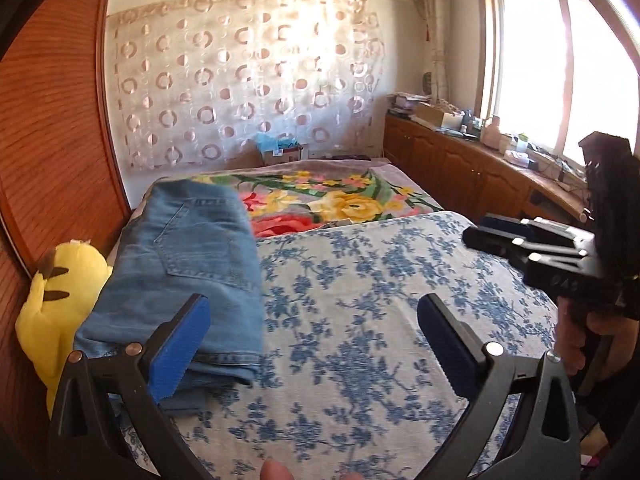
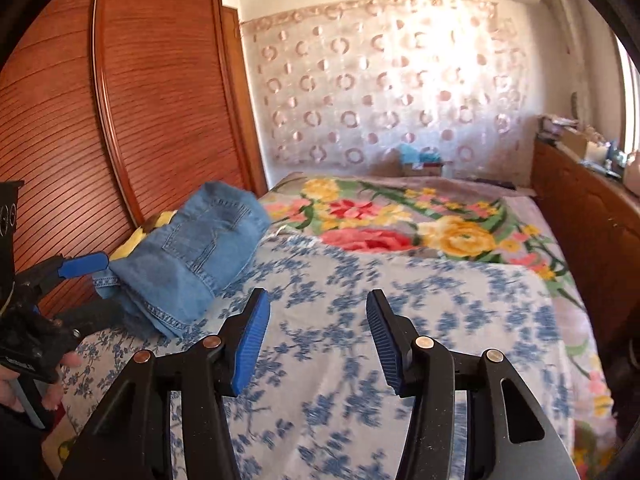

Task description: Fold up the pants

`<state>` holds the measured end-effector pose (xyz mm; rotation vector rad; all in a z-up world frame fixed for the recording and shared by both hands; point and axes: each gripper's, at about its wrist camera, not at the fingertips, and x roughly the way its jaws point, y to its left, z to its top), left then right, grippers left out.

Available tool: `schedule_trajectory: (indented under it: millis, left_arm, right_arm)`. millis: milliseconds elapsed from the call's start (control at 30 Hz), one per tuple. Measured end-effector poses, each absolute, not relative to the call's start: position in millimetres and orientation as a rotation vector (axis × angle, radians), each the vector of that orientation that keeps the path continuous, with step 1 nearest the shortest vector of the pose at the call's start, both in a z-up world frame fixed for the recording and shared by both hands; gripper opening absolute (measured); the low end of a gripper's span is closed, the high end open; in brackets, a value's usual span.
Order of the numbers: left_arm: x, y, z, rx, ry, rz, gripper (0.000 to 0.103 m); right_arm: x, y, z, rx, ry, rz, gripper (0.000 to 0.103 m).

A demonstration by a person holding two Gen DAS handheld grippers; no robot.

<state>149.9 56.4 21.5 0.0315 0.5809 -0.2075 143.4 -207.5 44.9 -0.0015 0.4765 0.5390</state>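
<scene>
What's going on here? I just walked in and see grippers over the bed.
A person holds a two-finger gripper in each hand above a bed with a blue-flowered sheet. The jeans lie folded into a compact stack at the bed's left edge, beside a yellow plush toy. The left gripper stands wide open next to the stack, gripping nothing. The right gripper is open and empty too, over bare sheet.

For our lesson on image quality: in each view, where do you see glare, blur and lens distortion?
Left wrist view: the window is blown out white, the wardrobe edge bows from the fisheye, and the jeans are fairly sharp. Right wrist view: the blue floral cover is smeared by motion blur, and light washes out the patterned curtain.
</scene>
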Motion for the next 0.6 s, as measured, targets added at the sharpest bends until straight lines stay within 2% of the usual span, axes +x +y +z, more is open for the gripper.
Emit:
schedule_trajectory:
  millis: [167,400,600]
  left_arm:
    - [132,37,33,0.025,0.546,-0.223,0.103]
    - [116,23,39,0.025,0.535,-0.200,0.103]
    - [98,18,44,0.017,0.511,-0.206,0.103]
  right_arm:
    - [109,-235,59,0.014,0.435,0.507,0.059]
    - [74,-250,64,0.023,0.415,0.468,0.072]
    - [48,-252,64,0.027,0.410,0.425,0.073]
